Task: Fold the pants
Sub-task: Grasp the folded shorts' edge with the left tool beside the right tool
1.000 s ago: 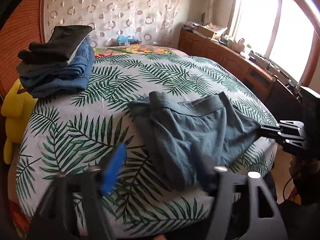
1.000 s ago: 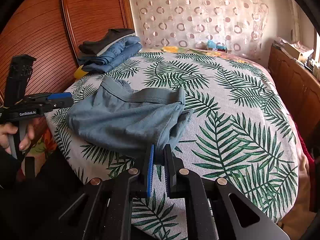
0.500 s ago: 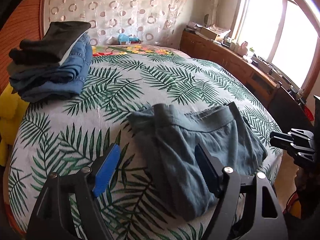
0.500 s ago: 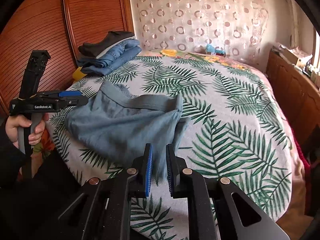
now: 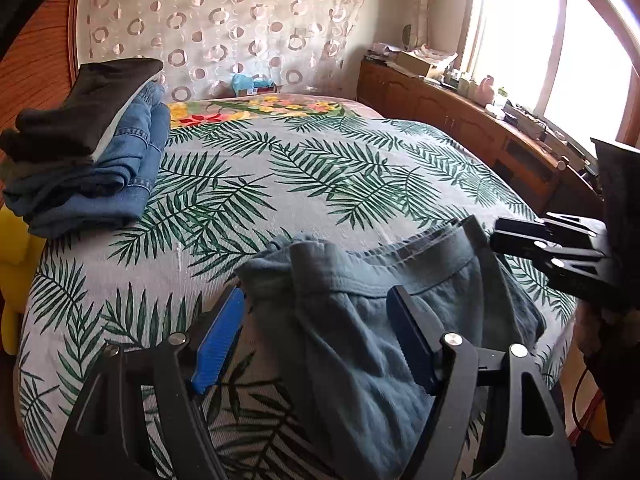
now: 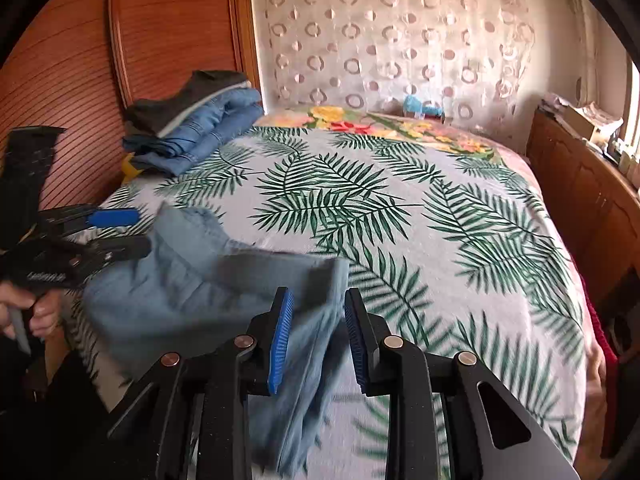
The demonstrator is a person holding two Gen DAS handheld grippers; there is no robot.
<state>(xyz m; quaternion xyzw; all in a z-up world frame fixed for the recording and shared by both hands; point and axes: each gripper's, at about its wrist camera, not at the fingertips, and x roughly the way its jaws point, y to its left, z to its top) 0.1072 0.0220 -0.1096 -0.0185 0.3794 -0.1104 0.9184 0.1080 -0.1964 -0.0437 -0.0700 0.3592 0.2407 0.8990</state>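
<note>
Grey-blue pants (image 5: pixel 440 280) lie crumpled at the near edge of the leaf-print bed (image 5: pixel 320 168), waistband toward the far side. My left gripper (image 5: pixel 316 320) stands wide over their left part, the jaws closing slightly, with cloth under and between the fingers but untouched by the pads. In the right wrist view the pants (image 6: pixel 180 288) hang over the bed's edge. My right gripper (image 6: pixel 318 320) has its jaws opening, a fold of cloth loose between the blue pads. The left gripper (image 6: pixel 116 232), held by a hand (image 6: pixel 40 312), is at the pants' left end.
A stack of folded jeans and dark clothes (image 5: pixel 88 160) sits at the bed's far left corner by the wooden headboard (image 6: pixel 80 80). A yellow soft thing (image 5: pixel 12 264) lies beside it. Wooden cabinets (image 5: pixel 460 120) run along the right under the window.
My right gripper was shut on the pants' edge and has opened, letting the cloth go slack. My left gripper has moved forward over the pants.
</note>
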